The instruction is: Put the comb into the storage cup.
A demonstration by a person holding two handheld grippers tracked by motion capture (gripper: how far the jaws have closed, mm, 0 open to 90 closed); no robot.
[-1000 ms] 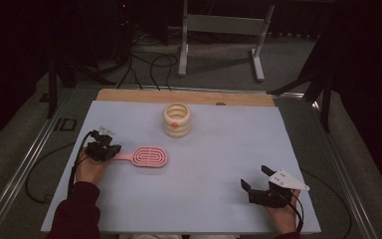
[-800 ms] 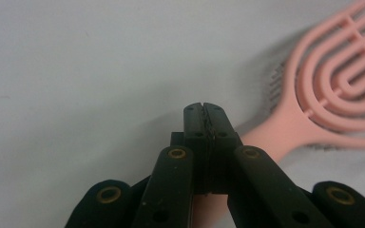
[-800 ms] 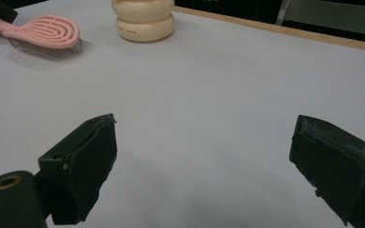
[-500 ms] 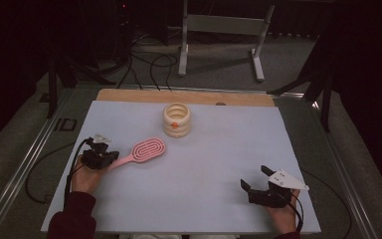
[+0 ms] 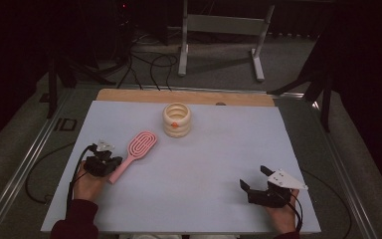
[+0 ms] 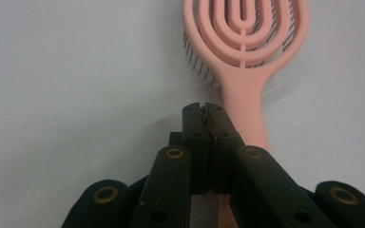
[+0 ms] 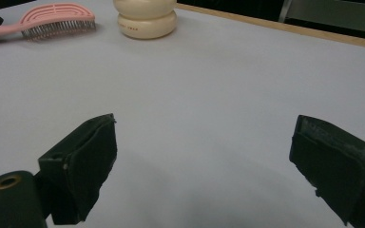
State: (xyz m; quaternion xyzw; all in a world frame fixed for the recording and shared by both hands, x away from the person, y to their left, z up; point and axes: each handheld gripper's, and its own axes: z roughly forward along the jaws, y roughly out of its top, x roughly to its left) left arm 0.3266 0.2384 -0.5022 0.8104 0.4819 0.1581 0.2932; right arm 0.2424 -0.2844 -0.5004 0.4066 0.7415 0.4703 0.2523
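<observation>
A pink hairbrush (image 5: 138, 148) lies slantwise on the white table cover, head toward the far side, bristles down. My left gripper (image 5: 115, 161) is shut right beside its handle. In the left gripper view the jaws (image 6: 203, 105) meet with nothing between them, and the brush handle (image 6: 247, 104) runs along under the right jaw. My right gripper (image 5: 254, 178) rests open near the front right, nothing between its pads (image 7: 204, 137). A cream ringed jar (image 5: 176, 119) stands at the far middle, also in the right gripper view (image 7: 145, 19) next to the brush head (image 7: 57, 14).
The white cover (image 5: 219, 149) ends in a wooden strip (image 5: 184, 97) at the far edge. Metal rails run along both sides of the table. A metal stand (image 5: 219, 40) and cables are on the floor beyond.
The brush has swung from lying across the table to slanting, its head now farther away and its handle end nearer. My left hand has shifted toward the near side. The right hand has kept still.
</observation>
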